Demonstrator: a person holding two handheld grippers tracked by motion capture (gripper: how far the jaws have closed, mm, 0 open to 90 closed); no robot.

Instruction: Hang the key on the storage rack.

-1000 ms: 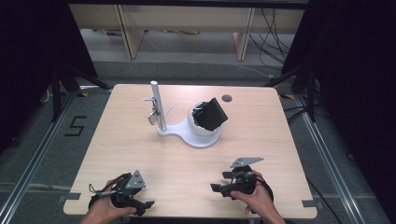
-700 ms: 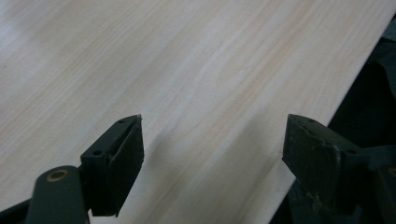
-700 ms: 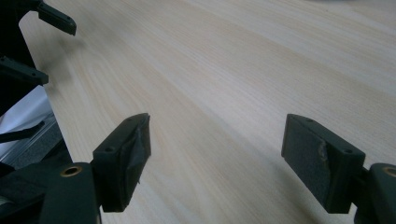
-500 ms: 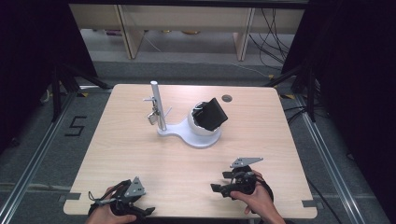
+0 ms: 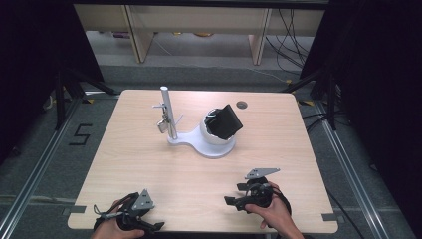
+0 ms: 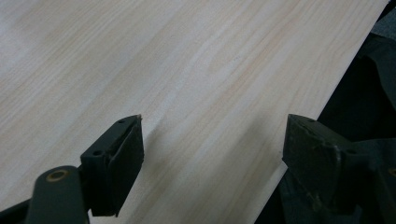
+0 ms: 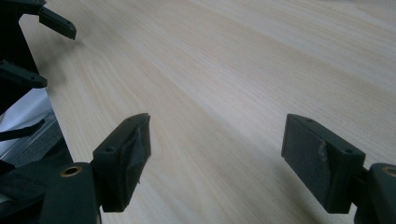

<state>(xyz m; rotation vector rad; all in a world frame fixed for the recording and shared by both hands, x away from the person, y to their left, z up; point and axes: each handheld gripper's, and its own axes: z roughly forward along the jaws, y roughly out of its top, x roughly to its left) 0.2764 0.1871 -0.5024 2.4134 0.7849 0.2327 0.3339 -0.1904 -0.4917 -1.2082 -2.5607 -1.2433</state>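
You are at the starting step: both grippers rest at the near edge of the desk (image 5: 149, 164), holding nothing. The left gripper (image 5: 149, 228) has its fingers spread wide, and the right gripper (image 5: 233, 195) also. The white stand (image 5: 199, 142) with the black block (image 5: 226, 121) sits in the desk's middle, well apart. Next you must reach forward to it. The desk is pale wood; around it are dark curtains and a grey floor.

The near half of the table (image 5: 149, 169) lies bare, open for either gripper to cross. Farther back, mid-table, a white stand (image 5: 211, 144) blocks the way, with an upright post (image 5: 168, 113) at its left and a tilted black block (image 5: 225, 122) on its round part. Bare strips run either side.
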